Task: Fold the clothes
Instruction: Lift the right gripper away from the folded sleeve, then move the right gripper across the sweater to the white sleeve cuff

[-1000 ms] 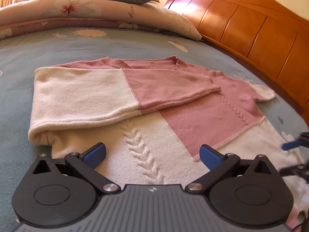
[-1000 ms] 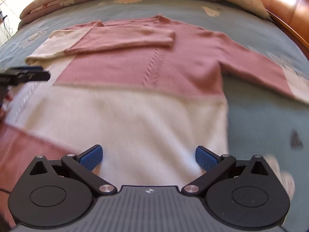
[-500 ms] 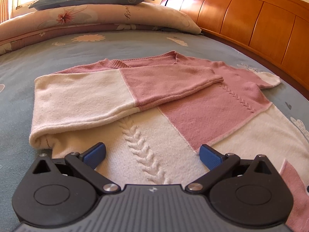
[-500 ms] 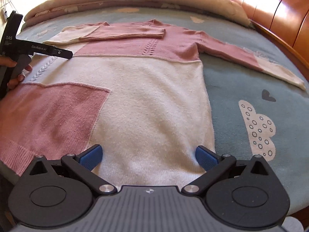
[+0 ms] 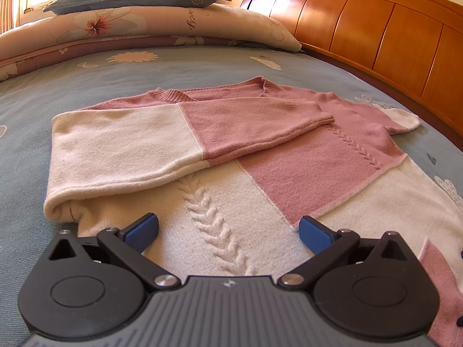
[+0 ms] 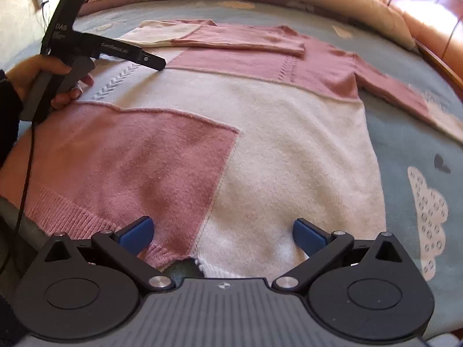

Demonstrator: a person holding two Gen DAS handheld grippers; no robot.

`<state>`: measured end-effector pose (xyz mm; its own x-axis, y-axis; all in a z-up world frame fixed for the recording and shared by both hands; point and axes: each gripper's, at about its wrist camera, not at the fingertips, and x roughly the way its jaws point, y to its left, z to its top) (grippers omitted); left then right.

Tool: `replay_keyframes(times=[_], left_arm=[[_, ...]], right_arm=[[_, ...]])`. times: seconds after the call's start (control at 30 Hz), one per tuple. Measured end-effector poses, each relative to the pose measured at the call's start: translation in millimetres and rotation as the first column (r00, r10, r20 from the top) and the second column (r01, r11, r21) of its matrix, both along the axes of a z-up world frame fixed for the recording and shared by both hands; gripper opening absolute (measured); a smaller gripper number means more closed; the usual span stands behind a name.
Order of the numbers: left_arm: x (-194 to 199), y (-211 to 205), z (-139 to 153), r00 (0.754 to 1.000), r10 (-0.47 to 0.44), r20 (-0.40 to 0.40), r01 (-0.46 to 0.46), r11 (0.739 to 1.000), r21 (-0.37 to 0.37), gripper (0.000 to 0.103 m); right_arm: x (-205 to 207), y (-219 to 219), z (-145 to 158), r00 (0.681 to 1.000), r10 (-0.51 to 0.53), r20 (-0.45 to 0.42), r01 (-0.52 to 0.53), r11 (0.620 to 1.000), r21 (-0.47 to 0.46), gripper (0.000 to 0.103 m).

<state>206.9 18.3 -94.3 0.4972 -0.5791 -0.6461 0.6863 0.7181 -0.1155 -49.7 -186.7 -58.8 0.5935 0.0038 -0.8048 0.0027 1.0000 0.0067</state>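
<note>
The sweater (image 6: 260, 133) is lying flat on the bed (image 6: 411, 144), pink and cream blocks facing up, neckline toward the pillows (image 5: 139, 26) and the hem at the near edge of the mattress. One sleeve (image 5: 179, 136) is lying folded across the chest, cream half on the outside and pink cuff reaching toward the middle. The other sleeve (image 6: 405, 98) is stretching out sideways over the blue sheet toward the wooden headboard (image 5: 376, 34).

The left gripper (image 5: 228, 231) is hovering low over the cream panel with the braided cable stitch, just below the folded sleeve. Its blue fingers (image 5: 141, 231) are standing wide apart and gripping nothing; whether they are brushing the knit underneath is hard to tell. In the right wrist view a hand (image 6: 55, 78) is wrapping the handle of this tool, and the black tip is pointing across the cream band near the braid.

The right gripper (image 6: 222, 235) is sitting at the hem, straddling the seam where the pink block meets the cream. Its fingers (image 6: 306, 235) are also spread wide, with nothing between them but open knit below. The ribbed pink hem is running just beside the left-hand finger, close to the bed's edge.
</note>
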Motion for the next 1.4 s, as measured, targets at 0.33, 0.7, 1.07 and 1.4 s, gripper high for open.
replay_keyframes(times=[0.33,0.7,1.07,1.4], left_arm=[[-2,-3,1,1.000,-0.009,0.013,0.008,0.999,0.034,0.102],[-10,-13,6,0.999,-0.017,0.040,0.014,0.996,0.092,0.102],[-53,-41,56,0.992,-0.107,0.068,0.111,0.992,-0.060,0.102],[-55,-75,9,0.990,-0.138,-0.026,0.140,0.987,0.083,0.102]], right_arm=[[-7,1,-2,1.000,0.008,0.030,-0.008,1.000,-0.013,0.103],[-7,1,-3,0.999,-0.004,0.035,0.004,1.000,-0.011,0.103],[0,-1,1,1.000,-0.024,0.012,0.024,1.000,0.004,0.103],[21,-31,23,0.992,-0.088,0.095,0.081,0.994,0.073,0.103]])
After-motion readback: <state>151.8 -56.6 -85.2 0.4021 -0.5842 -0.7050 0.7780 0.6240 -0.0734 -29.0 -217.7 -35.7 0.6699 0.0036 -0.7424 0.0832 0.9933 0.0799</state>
